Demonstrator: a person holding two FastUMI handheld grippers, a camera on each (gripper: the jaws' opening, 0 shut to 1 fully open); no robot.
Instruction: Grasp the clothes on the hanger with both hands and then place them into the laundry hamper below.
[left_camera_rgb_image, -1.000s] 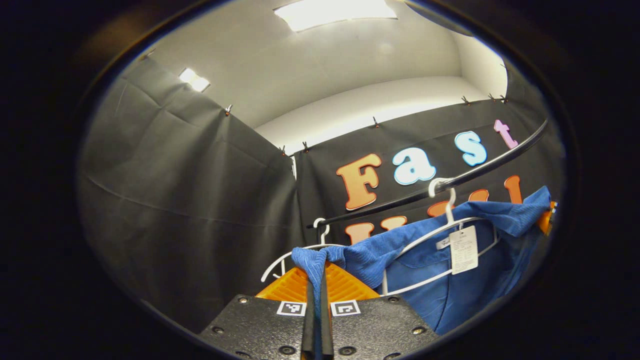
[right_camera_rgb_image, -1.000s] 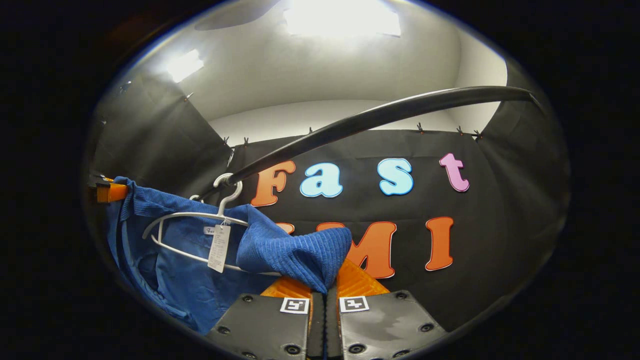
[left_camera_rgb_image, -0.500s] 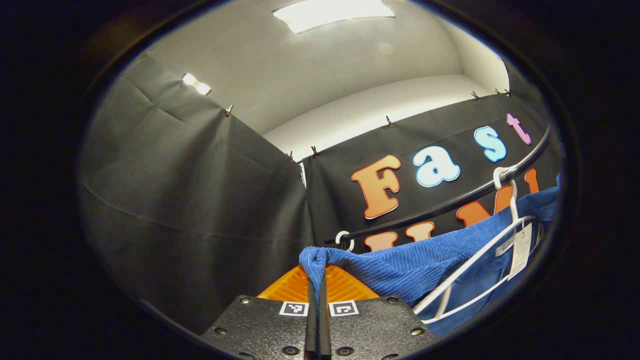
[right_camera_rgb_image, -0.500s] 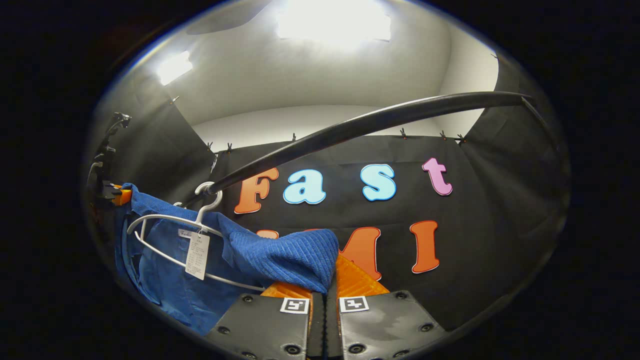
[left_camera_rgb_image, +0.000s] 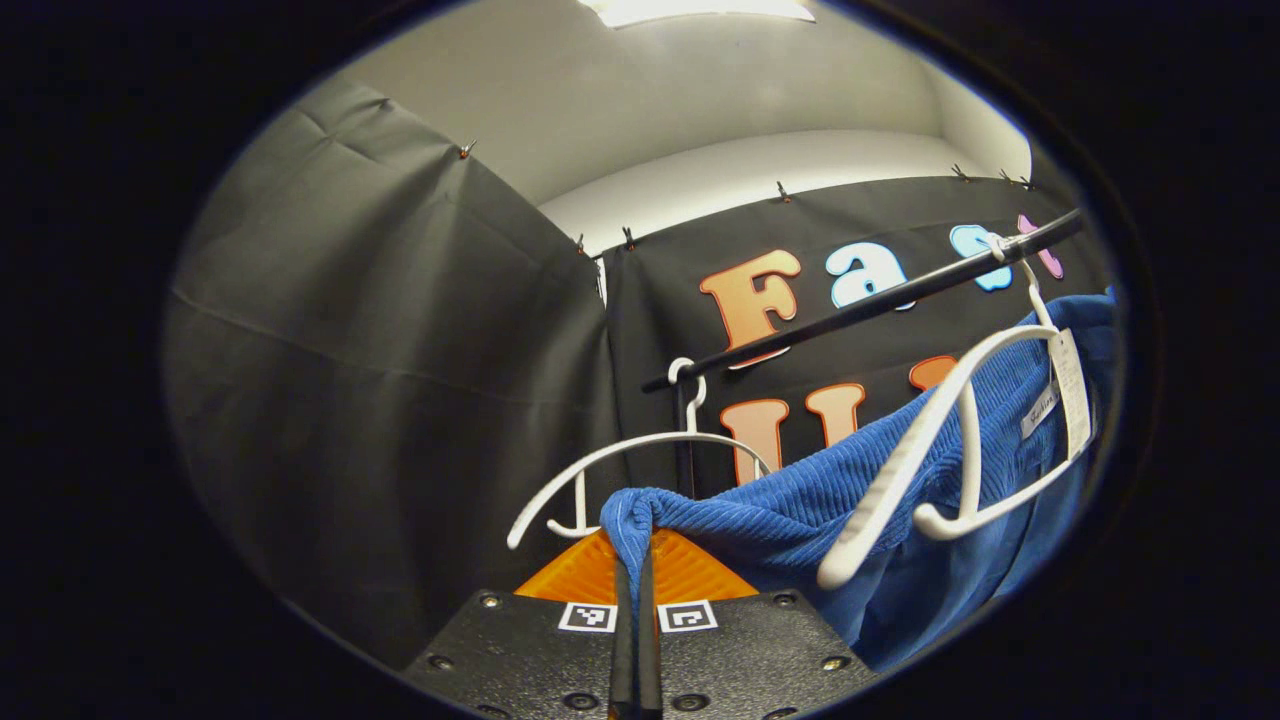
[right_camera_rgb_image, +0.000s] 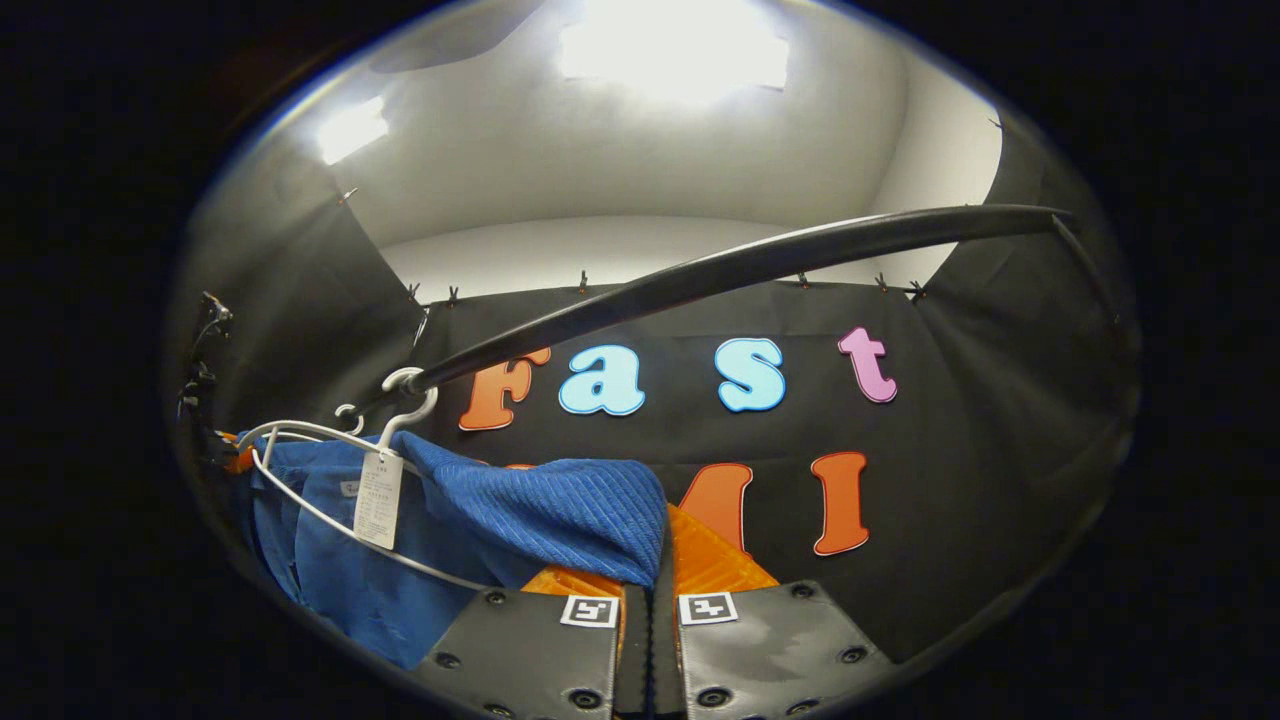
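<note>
Both tongs are pinching the blue garment: the left tongs one corner, the right tongs the other. It is draping beside a white hanger hooked on the black rail. Black cloth walls and a lit white ceiling are enclosing the booth.

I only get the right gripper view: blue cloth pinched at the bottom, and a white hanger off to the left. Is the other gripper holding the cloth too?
Observer: Yes. In the left gripper view, the left gripper has its jaws closed on a bunched edge of the blue garment.
Operator: Is the cloth off the hanger?
Observer: Partly. The near arm of the white hanger is bare and lies in front of the cloth. Its hook sits on the rail.
Operator: Is anything else hanging there?
Observer: A second white hanger, empty, hangs farther along the rail.
</note>
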